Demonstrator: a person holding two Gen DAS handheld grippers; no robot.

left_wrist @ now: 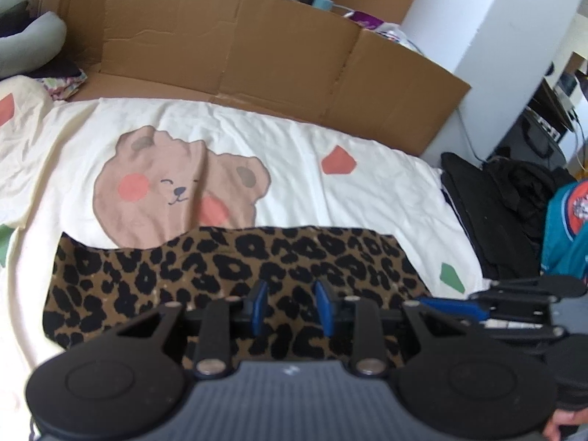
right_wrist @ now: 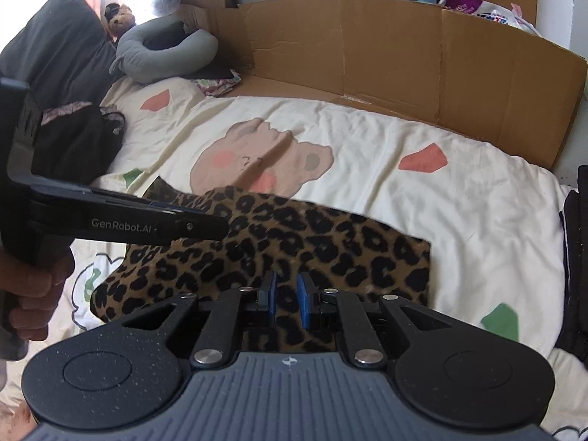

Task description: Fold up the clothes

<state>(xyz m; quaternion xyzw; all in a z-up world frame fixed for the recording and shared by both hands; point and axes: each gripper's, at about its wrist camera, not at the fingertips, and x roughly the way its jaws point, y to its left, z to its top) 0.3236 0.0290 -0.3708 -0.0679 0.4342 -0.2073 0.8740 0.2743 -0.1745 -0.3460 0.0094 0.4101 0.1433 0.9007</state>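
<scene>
Currently leopard-print garment is spread flat on bear-print duvet, ready for folding. Left gripper and right gripper are narrowly parted above it, nothing held.

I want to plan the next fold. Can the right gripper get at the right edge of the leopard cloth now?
Probably yes. The right gripper hangs over the leopard cloth, jaws apart and empty; the cloth's right edge lies bare on the quilt, with nothing between.
</scene>
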